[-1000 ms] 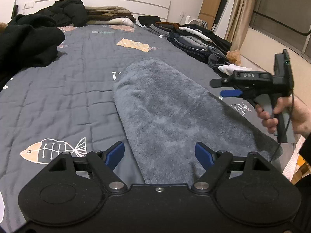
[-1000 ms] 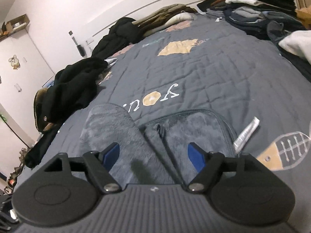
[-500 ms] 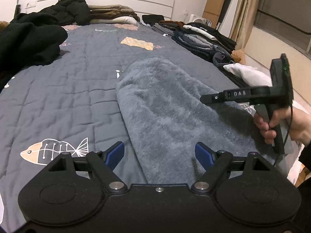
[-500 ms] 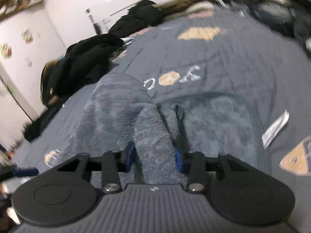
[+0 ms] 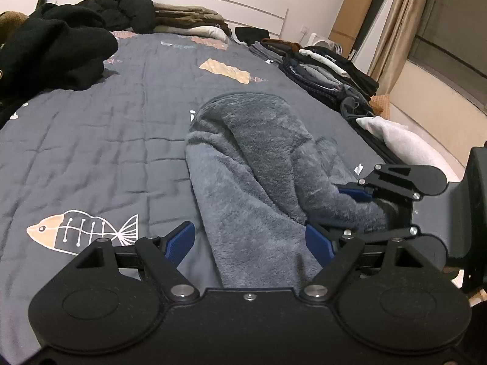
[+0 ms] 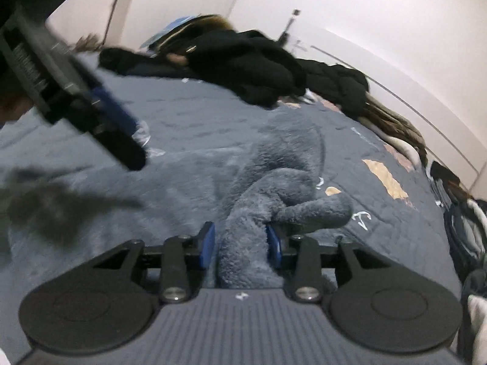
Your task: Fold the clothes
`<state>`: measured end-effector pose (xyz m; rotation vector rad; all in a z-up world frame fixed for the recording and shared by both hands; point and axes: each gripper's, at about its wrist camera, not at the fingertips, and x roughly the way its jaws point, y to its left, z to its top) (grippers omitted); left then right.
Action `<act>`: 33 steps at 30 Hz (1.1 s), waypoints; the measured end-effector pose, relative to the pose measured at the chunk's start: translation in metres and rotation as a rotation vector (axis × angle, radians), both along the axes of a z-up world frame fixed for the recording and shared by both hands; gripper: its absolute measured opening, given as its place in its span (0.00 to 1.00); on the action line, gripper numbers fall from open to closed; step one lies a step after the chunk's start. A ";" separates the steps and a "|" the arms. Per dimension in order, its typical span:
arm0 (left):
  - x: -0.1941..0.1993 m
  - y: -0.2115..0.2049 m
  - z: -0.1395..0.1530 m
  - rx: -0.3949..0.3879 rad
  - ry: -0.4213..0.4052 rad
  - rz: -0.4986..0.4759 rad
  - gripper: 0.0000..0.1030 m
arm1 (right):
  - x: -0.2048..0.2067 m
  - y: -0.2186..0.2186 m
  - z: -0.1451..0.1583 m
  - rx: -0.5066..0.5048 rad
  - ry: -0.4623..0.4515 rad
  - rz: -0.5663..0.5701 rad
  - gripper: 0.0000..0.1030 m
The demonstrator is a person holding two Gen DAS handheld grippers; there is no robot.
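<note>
A grey fleece garment (image 5: 243,167) lies lengthwise on the dark quilt (image 5: 91,140), its right side bunched up. My left gripper (image 5: 249,243) is open and low over the garment's near end, one blue pad on each side of the fabric. My right gripper (image 5: 350,210) comes in from the right, shut on a raised fold of the fleece. In the right wrist view that fold (image 6: 243,243) is pinched between the blue pads (image 6: 207,245) and a thick roll of fleece (image 6: 310,210) hangs beyond them. The left gripper (image 6: 127,140) appears blurred at upper left.
A heap of black jackets (image 5: 54,51) fills the bed's far left. Stacks of folded clothes (image 5: 328,73) line the right edge, with a white item (image 5: 395,140) nearer. A fish print (image 5: 82,231) marks the quilt at the left.
My right gripper shut on the fleece's right edge, lifted it and swung toward the left gripper, bunching the garment. The left gripper stayed open at the near end.
</note>
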<state>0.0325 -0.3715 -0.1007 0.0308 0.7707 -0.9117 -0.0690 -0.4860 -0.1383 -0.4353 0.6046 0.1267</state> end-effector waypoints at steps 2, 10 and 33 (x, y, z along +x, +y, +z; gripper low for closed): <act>0.001 0.000 -0.001 0.000 0.007 0.000 0.77 | 0.002 -0.001 0.001 0.024 0.020 -0.017 0.50; 0.004 0.001 -0.004 0.004 0.012 -0.002 0.77 | 0.002 -0.061 0.033 0.346 0.066 -0.133 0.68; -0.001 0.000 -0.006 0.029 -0.011 -0.016 0.77 | 0.068 -0.183 -0.039 0.797 0.234 -0.398 0.70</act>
